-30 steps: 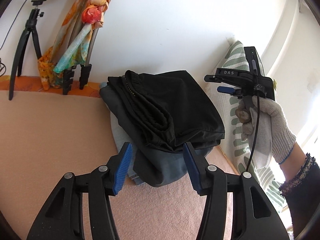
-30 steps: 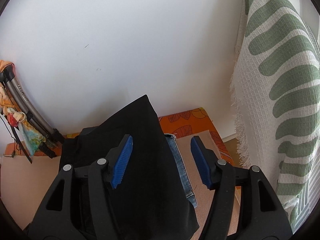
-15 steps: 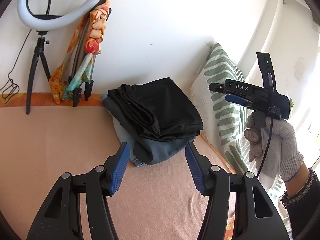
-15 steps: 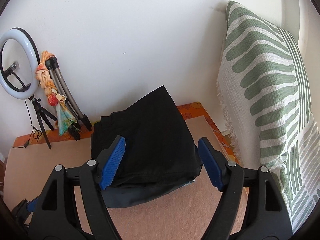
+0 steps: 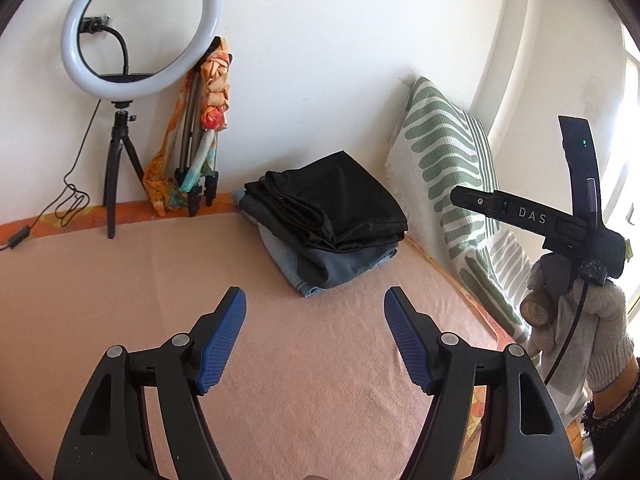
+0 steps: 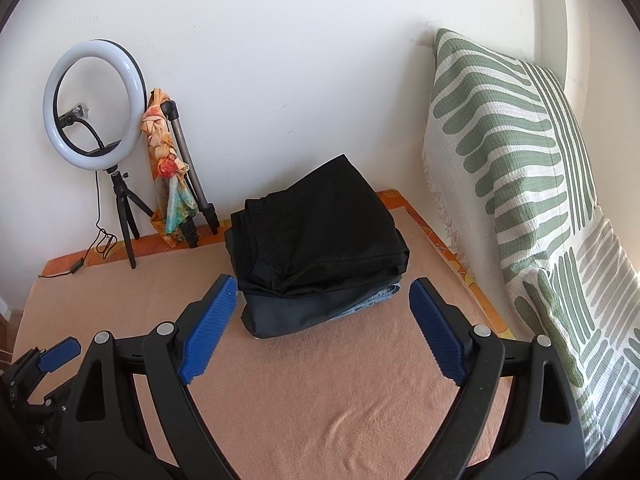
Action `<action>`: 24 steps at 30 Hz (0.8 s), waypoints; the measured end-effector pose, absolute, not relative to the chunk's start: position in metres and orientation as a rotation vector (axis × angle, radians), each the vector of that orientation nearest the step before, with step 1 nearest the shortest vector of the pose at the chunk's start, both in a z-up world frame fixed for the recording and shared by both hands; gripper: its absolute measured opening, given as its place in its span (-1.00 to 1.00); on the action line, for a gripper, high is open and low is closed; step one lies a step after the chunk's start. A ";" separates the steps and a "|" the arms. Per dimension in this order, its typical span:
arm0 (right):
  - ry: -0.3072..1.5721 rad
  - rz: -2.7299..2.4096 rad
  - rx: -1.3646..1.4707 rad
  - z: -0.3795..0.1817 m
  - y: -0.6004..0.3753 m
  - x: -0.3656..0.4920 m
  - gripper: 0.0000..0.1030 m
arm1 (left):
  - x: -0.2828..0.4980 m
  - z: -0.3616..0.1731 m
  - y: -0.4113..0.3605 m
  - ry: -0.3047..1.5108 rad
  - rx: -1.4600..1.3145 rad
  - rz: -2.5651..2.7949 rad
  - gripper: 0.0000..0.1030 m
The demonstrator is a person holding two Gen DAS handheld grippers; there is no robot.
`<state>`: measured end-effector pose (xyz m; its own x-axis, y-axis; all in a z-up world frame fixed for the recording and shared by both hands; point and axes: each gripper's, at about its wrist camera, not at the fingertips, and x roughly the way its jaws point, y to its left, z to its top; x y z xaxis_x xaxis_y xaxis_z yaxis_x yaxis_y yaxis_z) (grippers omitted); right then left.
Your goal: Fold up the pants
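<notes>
Peach blanket (image 6: pixel 320 400) under stacked folded pants (image 6: pixel 316 236), white wall (image 6: pixel 280 60) behind; both tools' jaws opening, empty.

Black pants (image 5: pixel 332 196), folded into a thick rectangle, sit atop the clothes stack (image 6: pixel 320 300), frame centre; one corner is propped against the wall.

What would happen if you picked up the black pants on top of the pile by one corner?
The black pants would probably flop open, since their soft folded layers sag at the edges. They look thin and slightly shiny, so likely light and a bit slippery, maybe sliding off the folded clothes beneath.
</notes>
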<state>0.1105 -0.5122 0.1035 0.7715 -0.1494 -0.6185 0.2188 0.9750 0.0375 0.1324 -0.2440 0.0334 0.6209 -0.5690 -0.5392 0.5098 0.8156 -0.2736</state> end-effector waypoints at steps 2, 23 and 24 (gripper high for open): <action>0.663 -0.196 0.129 0.100 -0.507 0.098 0.80 | 0.123 0.036 -0.240 0.643 -0.079 -0.611 0.44; 0.650 -0.208 0.267 0.048 -0.477 0.026 0.82 | 0.079 0.035 -0.219 0.559 0.014 -0.577 0.61; 0.650 -0.208 0.260 0.046 -0.475 0.026 0.82 | 0.079 0.035 -0.219 0.557 0.018 -0.575 0.63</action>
<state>0.0265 -0.4755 0.0463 0.7774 -0.1089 -0.6194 0.2705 0.9471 0.1729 0.0792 -0.2192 0.0347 0.6963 -0.5110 -0.5040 0.5206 0.8430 -0.1354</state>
